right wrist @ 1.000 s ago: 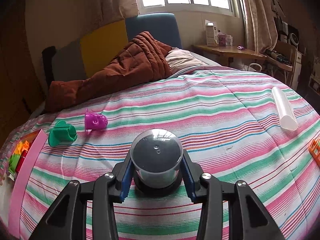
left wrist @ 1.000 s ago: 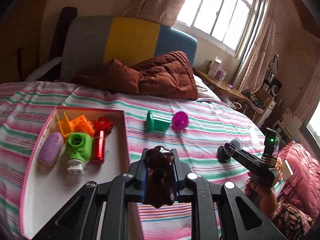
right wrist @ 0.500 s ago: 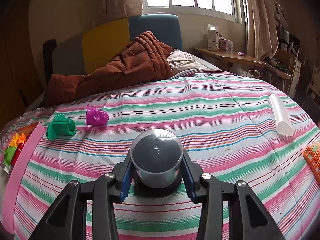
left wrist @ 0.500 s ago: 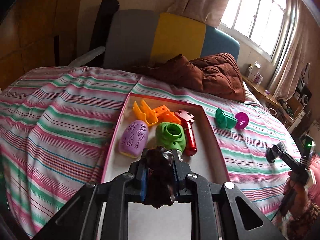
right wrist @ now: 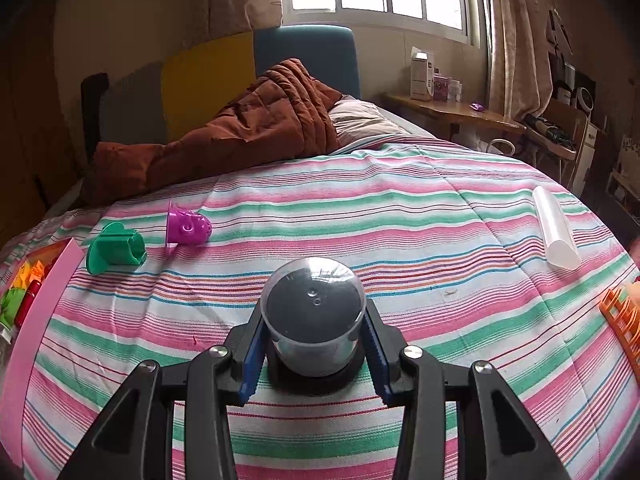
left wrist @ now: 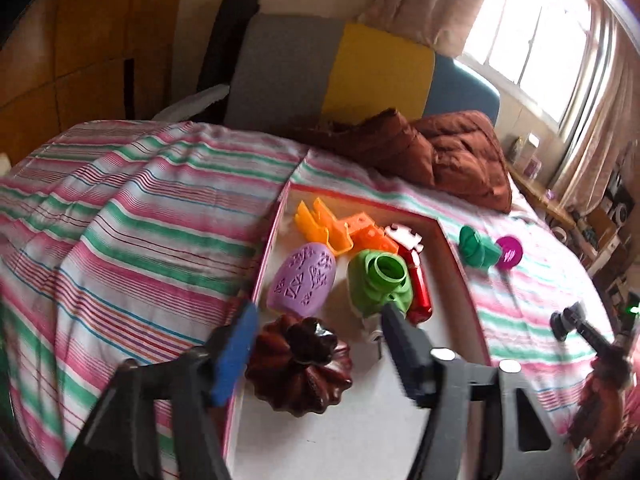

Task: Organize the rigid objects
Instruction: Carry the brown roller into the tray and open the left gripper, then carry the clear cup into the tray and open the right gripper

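Observation:
My left gripper (left wrist: 316, 340) is open over the near end of the pink-rimmed tray (left wrist: 452, 256). A dark brown fluted mould (left wrist: 298, 366) lies between its fingers on the tray's left rim, free of both pads. The tray holds a purple oval (left wrist: 302, 278), a green cup-shaped toy (left wrist: 380, 284), a red tube (left wrist: 418, 288) and orange pieces (left wrist: 340, 230). My right gripper (right wrist: 314, 344) is shut on a grey clear-topped cup (right wrist: 314, 312) above the striped bed; it also shows in the left wrist view (left wrist: 568, 320).
A green flanged piece (right wrist: 114, 248) and a magenta cup (right wrist: 188, 228) lie on the bed right of the tray. A clear tube (right wrist: 556, 232) and an orange rack (right wrist: 622, 320) lie at the right. A brown quilt (right wrist: 248, 128) is bunched at the headboard.
My left gripper has opened and let go of the brown mould, which now rests on the tray's left rim. The right gripper keeps holding the grey cup, nearly still.

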Motion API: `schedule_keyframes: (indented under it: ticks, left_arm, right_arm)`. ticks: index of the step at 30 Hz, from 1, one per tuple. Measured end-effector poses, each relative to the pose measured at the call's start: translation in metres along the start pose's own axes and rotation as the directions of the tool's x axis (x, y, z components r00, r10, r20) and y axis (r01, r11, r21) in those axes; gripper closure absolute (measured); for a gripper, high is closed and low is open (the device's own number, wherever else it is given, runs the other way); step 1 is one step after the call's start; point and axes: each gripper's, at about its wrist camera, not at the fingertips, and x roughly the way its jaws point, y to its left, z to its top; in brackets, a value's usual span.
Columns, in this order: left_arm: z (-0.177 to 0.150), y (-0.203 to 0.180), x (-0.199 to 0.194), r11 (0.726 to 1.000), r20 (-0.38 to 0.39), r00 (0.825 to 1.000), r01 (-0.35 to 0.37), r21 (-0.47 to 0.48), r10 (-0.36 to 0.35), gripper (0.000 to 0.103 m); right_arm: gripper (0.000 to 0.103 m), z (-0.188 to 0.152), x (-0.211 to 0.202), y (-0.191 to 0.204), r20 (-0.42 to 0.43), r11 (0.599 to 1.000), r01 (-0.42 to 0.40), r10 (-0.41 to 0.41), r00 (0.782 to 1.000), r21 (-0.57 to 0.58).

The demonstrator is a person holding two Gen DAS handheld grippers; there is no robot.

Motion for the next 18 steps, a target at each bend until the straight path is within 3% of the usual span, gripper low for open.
schedule_keyframes:
  ticks: [8,18]
  left_arm:
    - [-0.019,-0.015,-0.029,0.999,0.077,0.996,-0.046,0.028,0.044,0.020]
    - [-0.035,-0.024,-0.033,1.000,0.029,0.999,-0.015,0.007,0.014,0.015]
  right_arm:
    - [0.059,0.000,0.000,-0.001,-0.001,1.000,-0.003,0.003,1.000,0.002]
    - [0.059,-0.002,-0.011,0.019,-0.037,0.994,-0.087,0.085,0.996,-0.060]
